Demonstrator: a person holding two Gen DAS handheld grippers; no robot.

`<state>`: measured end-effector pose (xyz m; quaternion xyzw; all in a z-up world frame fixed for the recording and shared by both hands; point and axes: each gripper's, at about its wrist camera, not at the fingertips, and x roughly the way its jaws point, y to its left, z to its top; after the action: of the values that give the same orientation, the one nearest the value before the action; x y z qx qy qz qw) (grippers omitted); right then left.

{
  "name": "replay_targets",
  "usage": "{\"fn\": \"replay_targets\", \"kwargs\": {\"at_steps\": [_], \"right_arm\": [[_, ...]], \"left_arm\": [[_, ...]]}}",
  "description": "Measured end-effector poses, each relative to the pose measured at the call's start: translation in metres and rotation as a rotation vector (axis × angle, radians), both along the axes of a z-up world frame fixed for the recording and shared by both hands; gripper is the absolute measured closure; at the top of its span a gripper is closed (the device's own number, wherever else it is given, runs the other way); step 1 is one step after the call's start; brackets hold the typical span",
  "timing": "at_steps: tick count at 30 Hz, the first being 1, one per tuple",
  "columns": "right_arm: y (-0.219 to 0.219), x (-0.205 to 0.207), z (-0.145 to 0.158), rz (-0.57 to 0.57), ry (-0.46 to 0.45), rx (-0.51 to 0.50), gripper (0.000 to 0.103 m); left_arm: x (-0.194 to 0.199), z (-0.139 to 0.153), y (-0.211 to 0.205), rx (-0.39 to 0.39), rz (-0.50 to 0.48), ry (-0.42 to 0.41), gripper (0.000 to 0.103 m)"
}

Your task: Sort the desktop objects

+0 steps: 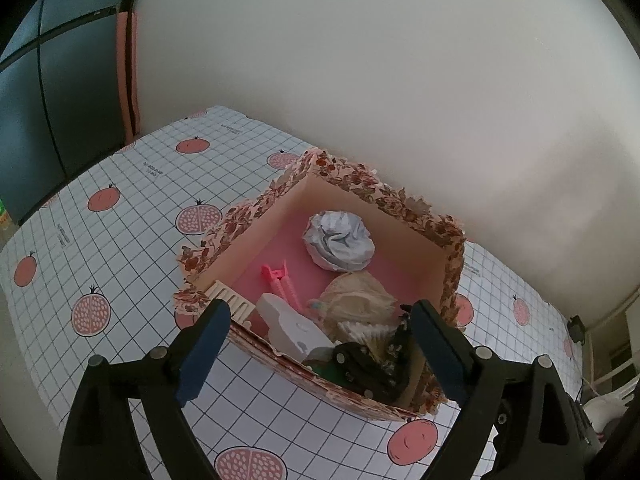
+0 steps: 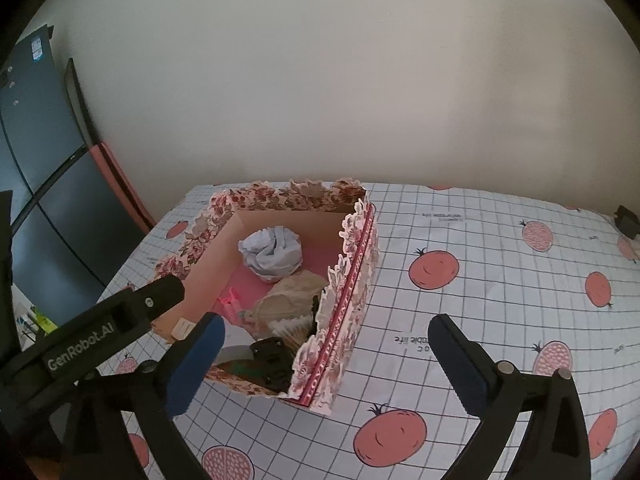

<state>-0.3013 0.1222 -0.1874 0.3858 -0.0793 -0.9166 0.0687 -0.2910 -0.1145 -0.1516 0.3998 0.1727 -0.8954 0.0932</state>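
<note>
An open cardboard box (image 1: 256, 208) with floral paper on its rim stands on the table. Inside it lie a crumpled grey paper ball (image 1: 338, 246), a pink hair clip (image 1: 278, 280), a beige crumpled wad (image 1: 358, 300), a white device (image 1: 294, 330), a cream comb (image 1: 234, 300), cotton swabs (image 1: 366, 330) and a black item (image 1: 368, 368). My left gripper (image 1: 320, 350) hangs open over the box's near side, holding nothing. My right gripper (image 2: 328, 364) is open and empty above the near right corner of the box (image 2: 352, 312). The paper ball (image 2: 272, 254) shows there too.
A grid tablecloth with pomegranate prints (image 2: 480, 300) covers the table, which ends at a white wall behind the box. A dark cabinet (image 1: 48, 100) stands off the table's left side. A small black object (image 2: 626, 220) sits at the far right edge.
</note>
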Motion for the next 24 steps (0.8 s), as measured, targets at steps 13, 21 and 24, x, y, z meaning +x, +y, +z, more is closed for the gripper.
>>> {"fn": "replay_targets", "kwargs": {"at_steps": [13,21,24], "right_arm": [[0.026,0.006,0.006,-0.019,-0.017,0.007,0.000],[0.040,0.014,0.013,-0.031,-0.013,0.006,0.000],[0.048,0.019,0.017,-0.043,-0.013,0.013,0.000]], "left_arm": [[0.001,0.005,0.020,-0.036,-0.014,-0.011,0.000],[0.003,0.015,0.038,-0.052,-0.037,0.012,0.000],[0.005,0.018,0.045,-0.069,-0.050,0.014,0.000]]}}
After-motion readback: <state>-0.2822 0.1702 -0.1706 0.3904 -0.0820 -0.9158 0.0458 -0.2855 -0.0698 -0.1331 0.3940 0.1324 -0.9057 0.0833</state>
